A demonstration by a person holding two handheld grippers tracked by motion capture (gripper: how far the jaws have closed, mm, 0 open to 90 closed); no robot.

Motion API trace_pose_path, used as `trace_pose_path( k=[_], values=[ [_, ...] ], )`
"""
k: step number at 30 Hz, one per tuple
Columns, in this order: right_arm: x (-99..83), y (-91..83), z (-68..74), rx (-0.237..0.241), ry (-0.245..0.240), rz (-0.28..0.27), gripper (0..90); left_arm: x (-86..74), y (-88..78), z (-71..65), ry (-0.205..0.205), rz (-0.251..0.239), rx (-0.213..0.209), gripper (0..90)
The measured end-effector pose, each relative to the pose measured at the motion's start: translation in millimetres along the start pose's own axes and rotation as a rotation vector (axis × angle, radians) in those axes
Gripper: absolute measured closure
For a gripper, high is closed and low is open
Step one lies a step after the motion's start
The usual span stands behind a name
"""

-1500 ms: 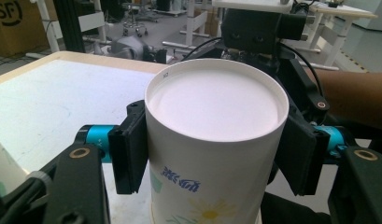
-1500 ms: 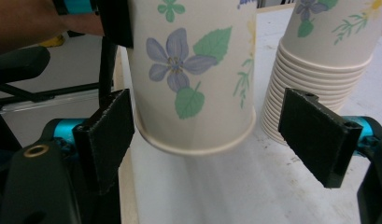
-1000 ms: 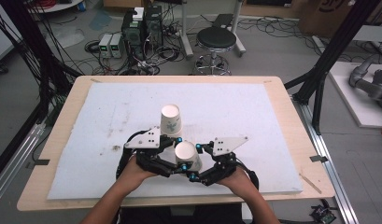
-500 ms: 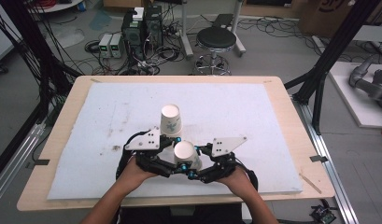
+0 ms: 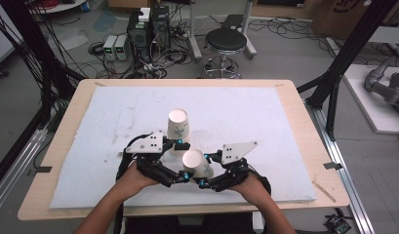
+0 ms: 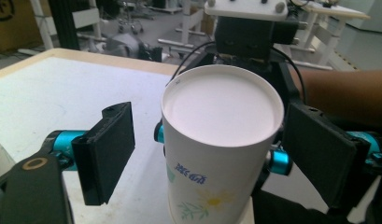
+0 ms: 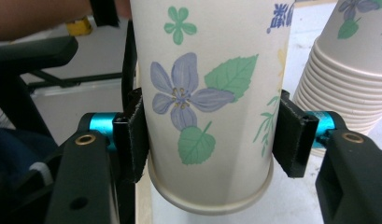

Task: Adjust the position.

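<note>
The worktop (image 5: 265, 105), covered by a white mat, is carrying a stack of upside-down paper cups (image 5: 178, 127) near its middle, and just in front of that stack a single flowered cup (image 5: 197, 163) is being held upside down between the two hands. The separation looks done: this cup is standing apart from the stack, and what is left, as far as I can judge, is to carry it off and set it down somewhere on the mat. The right gripper (image 7: 211, 135) is now clamping the cup, its fingers (image 7: 135, 140) pressing on both sides of the wall just above the rim. The left gripper (image 6: 212, 154) is standing with its fingers wide, the cup between them but untouched. Compared with a second ago, the left fingers have just been opening off the cup while the right ones have just been closing onto it, so the cup is changing hands; both hands are sitting in much the same place.
</note>
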State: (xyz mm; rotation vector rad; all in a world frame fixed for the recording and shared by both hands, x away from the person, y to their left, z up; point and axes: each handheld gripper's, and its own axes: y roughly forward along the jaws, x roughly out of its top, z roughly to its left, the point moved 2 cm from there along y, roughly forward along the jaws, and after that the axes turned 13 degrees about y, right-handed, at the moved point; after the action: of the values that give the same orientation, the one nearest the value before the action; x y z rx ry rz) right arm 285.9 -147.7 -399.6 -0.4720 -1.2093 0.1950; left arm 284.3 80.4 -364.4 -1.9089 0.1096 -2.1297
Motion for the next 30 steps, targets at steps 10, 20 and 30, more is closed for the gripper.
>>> trace_pose_path(
  k=[10,20,30],
  values=[
    [8.6,-0.9,0.1,-0.022,-0.062,0.130,38.7,4.7,-5.0,3.0,0.017,0.106,-0.054,17.2],
    [14.2,4.5,2.2,-0.015,-0.100,0.201,38.6,1.4,-1.8,2.9,0.033,0.184,-0.100,17.7],
    [18.5,9.9,4.9,-0.033,-0.138,0.320,38.6,1.6,1.4,3.3,0.037,0.253,-0.128,18.0]
  ],
)
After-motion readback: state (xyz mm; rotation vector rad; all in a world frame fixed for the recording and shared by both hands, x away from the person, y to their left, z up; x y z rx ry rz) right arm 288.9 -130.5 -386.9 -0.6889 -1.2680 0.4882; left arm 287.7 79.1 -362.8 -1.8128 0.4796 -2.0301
